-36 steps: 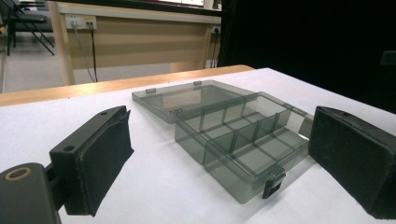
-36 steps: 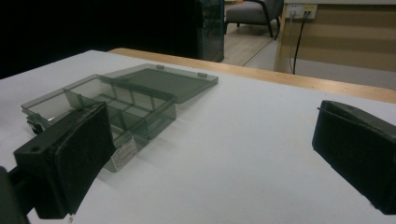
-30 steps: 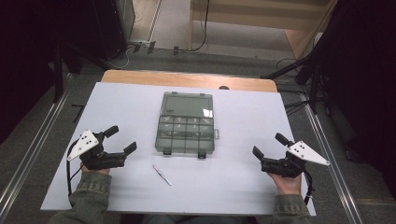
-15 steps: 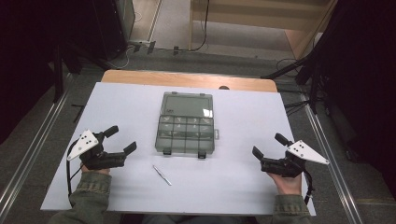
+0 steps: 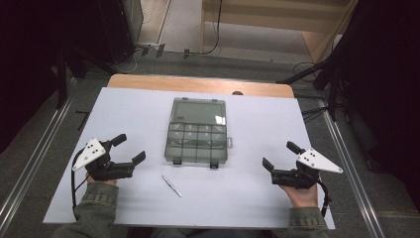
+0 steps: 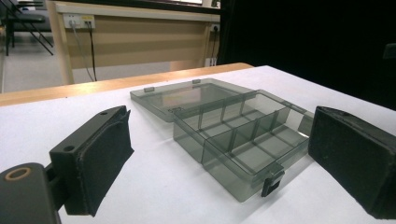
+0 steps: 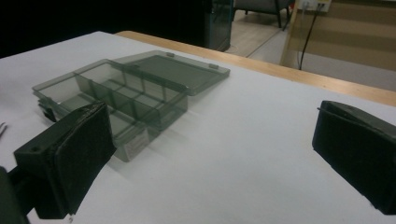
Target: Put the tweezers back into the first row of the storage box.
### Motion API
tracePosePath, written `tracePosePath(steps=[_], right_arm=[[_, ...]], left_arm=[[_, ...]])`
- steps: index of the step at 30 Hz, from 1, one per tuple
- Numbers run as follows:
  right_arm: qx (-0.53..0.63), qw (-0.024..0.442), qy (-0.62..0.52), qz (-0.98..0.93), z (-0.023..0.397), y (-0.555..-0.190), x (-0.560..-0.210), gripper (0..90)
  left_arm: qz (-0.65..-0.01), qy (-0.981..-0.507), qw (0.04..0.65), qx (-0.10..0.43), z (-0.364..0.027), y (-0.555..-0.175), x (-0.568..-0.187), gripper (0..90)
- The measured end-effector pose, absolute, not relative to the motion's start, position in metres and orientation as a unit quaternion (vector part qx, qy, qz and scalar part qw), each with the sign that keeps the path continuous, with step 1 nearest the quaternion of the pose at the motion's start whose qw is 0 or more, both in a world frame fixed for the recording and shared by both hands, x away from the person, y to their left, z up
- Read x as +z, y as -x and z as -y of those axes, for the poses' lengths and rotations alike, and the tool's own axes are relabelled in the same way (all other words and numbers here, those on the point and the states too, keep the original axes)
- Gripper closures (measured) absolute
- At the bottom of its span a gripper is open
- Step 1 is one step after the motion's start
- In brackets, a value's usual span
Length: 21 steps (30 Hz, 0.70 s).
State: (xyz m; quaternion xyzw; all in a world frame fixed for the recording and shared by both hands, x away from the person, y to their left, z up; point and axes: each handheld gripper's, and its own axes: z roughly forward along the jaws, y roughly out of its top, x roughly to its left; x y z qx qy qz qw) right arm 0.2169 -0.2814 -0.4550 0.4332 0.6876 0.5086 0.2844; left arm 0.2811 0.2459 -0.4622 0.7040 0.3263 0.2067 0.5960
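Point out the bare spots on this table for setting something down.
Free: the white table left and right of the open organizer box, and the near right before the right gripper. Crowded: near centre, where tweezers lie between the box and left gripper.

The person is wearing olive-green sleeves with ribbed cuffs on both forearms. Each hand is gripping a black tool: the left gripper and the right gripper are each showing 2 blocky black jaws faced with dark pads. Behind the jaws, a pale grey 3-cornered plate dotted with small black marks is topping each. A black cable is trailing back from each.
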Motion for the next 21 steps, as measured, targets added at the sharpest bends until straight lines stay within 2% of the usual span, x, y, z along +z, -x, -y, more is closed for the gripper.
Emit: tracePosePath(steps=[21], right_arm=[[0.461, 0.226, -0.39, -0.764, 0.238, -0.217, -0.449, 0.0]], left_arm=[[-0.329, -0.705, 0.593, 0.207, -0.246, -0.282, -0.463, 5.7]])
